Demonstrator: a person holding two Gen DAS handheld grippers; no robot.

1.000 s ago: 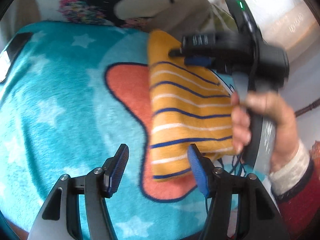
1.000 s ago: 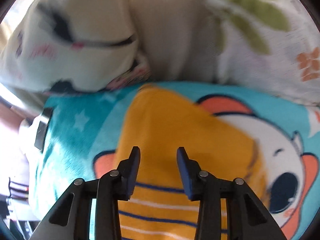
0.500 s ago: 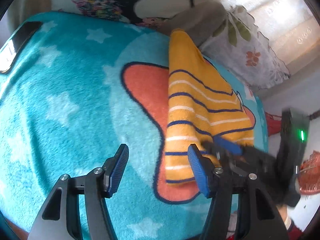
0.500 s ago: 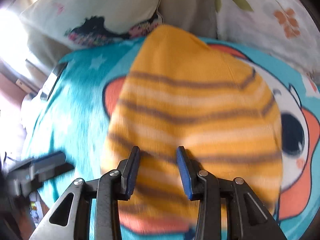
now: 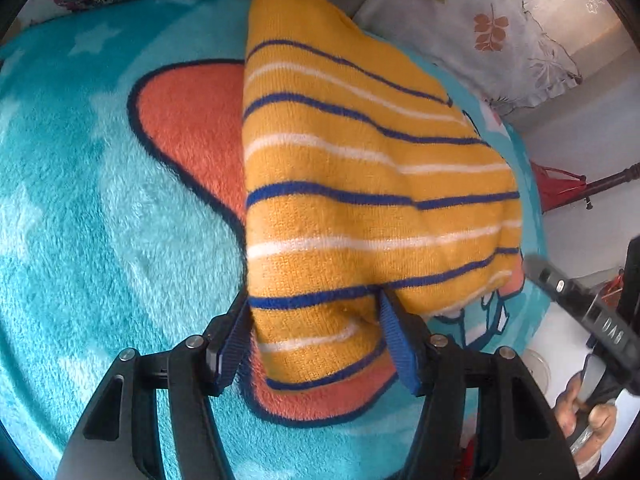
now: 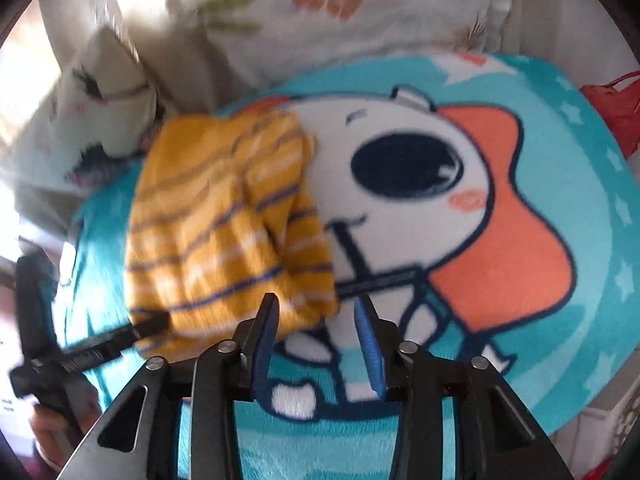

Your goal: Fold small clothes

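Note:
A folded yellow knit garment (image 5: 360,184) with blue and white stripes lies on a teal cartoon blanket (image 5: 92,220). My left gripper (image 5: 316,340) is open, its blue-padded fingers straddling the garment's near corner, which sits between them. In the right wrist view the garment (image 6: 224,224) is blurred at left. My right gripper (image 6: 318,344) is open and empty, just to the right of the garment's near edge, above the blanket (image 6: 560,320). The right gripper's body shows at the left wrist view's right edge (image 5: 592,320).
Floral pillows (image 5: 500,32) line the blanket's far side; they also show in the right wrist view (image 6: 340,12). A red object (image 5: 560,188) stands beyond the bed's right edge. The other gripper and hand show at lower left (image 6: 52,360).
My left gripper has moved forward so the garment's near corner now sits between its fingers. My right gripper has pulled back off the garment to its right side.

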